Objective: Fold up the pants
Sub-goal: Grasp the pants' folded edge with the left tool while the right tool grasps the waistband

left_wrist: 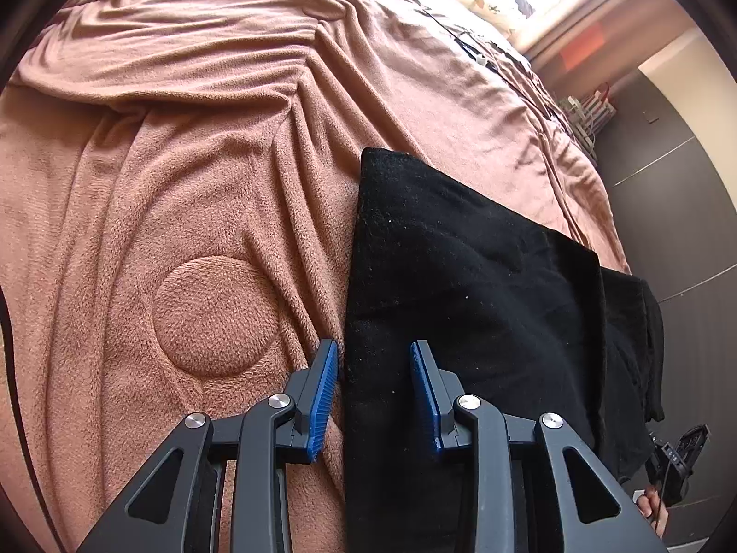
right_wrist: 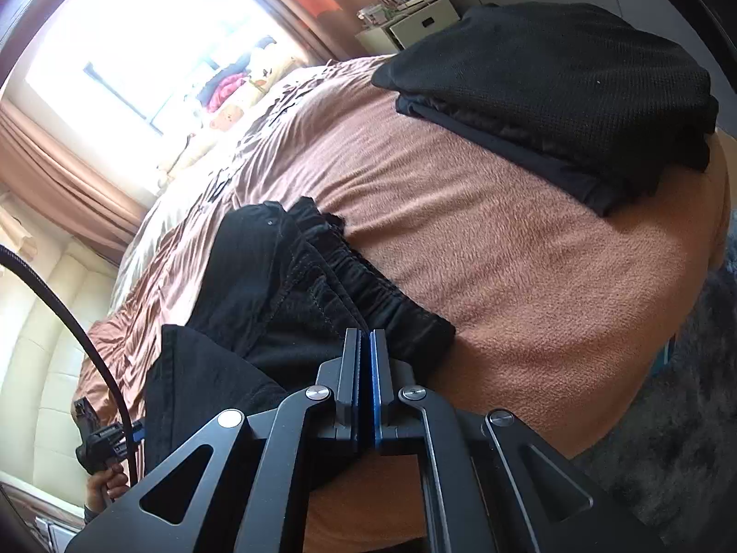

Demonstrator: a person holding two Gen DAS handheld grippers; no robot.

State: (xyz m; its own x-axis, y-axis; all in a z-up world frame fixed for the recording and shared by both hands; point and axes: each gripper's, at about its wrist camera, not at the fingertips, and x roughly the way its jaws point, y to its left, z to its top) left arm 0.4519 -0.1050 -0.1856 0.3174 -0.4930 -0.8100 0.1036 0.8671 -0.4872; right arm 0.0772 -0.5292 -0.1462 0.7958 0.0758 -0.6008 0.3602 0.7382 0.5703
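Left gripper (left_wrist: 374,368) partly open, straddling black pants (left_wrist: 460,285) edge; right gripper (right_wrist: 365,350) clamped tight at waistband on brown blanket (right_wrist: 529,276).

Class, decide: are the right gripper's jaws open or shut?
Shut. On the right gripper, the blue pads meet with no gap, over the waistband of the black pants.
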